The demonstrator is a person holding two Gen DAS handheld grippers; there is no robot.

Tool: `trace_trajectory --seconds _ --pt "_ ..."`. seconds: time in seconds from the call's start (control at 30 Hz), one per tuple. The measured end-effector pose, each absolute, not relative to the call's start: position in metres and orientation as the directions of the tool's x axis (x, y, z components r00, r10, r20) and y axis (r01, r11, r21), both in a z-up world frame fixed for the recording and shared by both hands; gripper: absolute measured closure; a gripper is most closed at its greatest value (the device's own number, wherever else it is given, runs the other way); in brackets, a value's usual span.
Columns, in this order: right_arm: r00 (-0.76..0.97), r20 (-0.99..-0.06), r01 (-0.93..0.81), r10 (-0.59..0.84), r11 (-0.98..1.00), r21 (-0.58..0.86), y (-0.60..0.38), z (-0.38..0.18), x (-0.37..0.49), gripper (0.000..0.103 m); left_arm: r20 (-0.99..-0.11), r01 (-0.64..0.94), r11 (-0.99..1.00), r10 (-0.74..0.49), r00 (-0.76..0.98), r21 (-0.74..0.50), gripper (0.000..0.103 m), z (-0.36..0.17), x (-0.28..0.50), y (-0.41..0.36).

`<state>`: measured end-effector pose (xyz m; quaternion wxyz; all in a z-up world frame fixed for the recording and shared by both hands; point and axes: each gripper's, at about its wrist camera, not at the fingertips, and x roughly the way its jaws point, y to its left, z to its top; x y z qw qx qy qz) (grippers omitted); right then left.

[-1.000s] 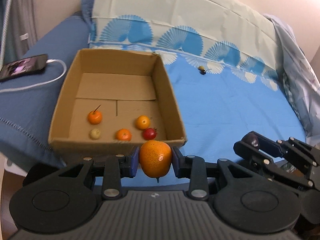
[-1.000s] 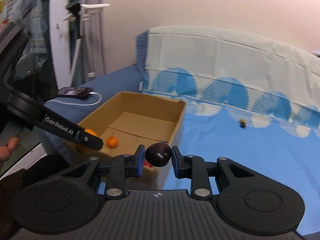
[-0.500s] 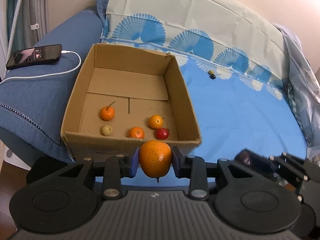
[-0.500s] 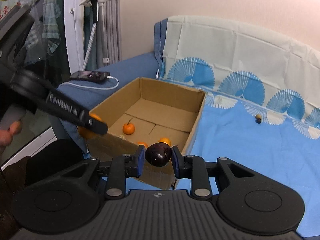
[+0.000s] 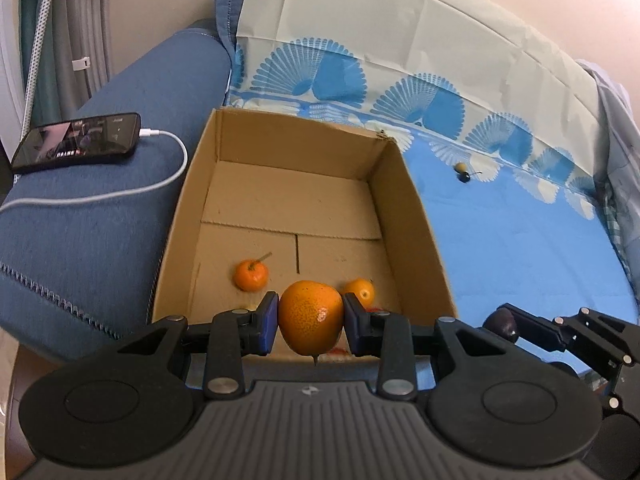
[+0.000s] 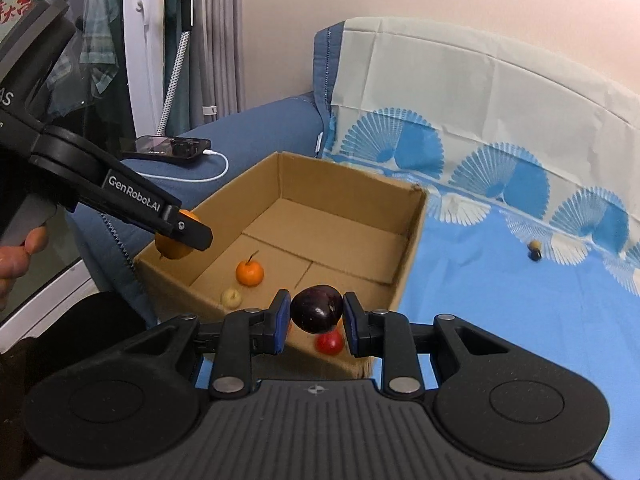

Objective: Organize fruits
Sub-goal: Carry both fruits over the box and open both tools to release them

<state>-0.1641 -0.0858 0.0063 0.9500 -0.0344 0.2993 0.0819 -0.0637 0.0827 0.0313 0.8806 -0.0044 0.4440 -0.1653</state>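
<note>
A: Fruits — where are they?

B: Several lie in the cardboard box [image 5: 408, 200], which sits on the blue sheet [image 5: 520, 248] against the blue cushion [image 5: 100, 216]. On the box floor are a small orange with a stem [image 5: 250, 275], another small orange [image 5: 360, 290], a pale little fruit [image 6: 231, 298] and a red one [image 6: 329, 343], all toward the near wall.

A: And the two tools?

B: The left gripper [image 5: 311, 322] is clamped on a big orange [image 5: 310, 318], its blue pads pressing both sides. The fruit hangs above the near edge of the box.

A: The right one?

B: The right gripper [image 6: 316, 317] is closed tight on a dark plum [image 6: 317, 309], also over the near wall of the box, near its right corner. In the left view it shows at the lower right, beside the box.

A: Anything still outside?

B: Two tiny fruits [image 5: 463, 172], one pale and one dark, touch each other on the sheet, well apart from the box.

A: What else is around?

B: A phone [image 5: 76, 142] lies on the cushion with a white cable [image 5: 120, 194] plugged in. A person's hand [image 6: 16, 252] grips the left tool's handle.
</note>
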Motion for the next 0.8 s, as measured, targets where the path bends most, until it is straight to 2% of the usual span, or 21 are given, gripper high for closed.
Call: trace_trajectory --seconds 0.8 --pt "0.725 -0.68 -0.172 0.109 0.985 -0.026 -0.081 -0.057 -0.058 0.074 -0.858 0.308 0.951 -0.185 0.478 -0.034 0.065 -0.045 0.031 0.056"
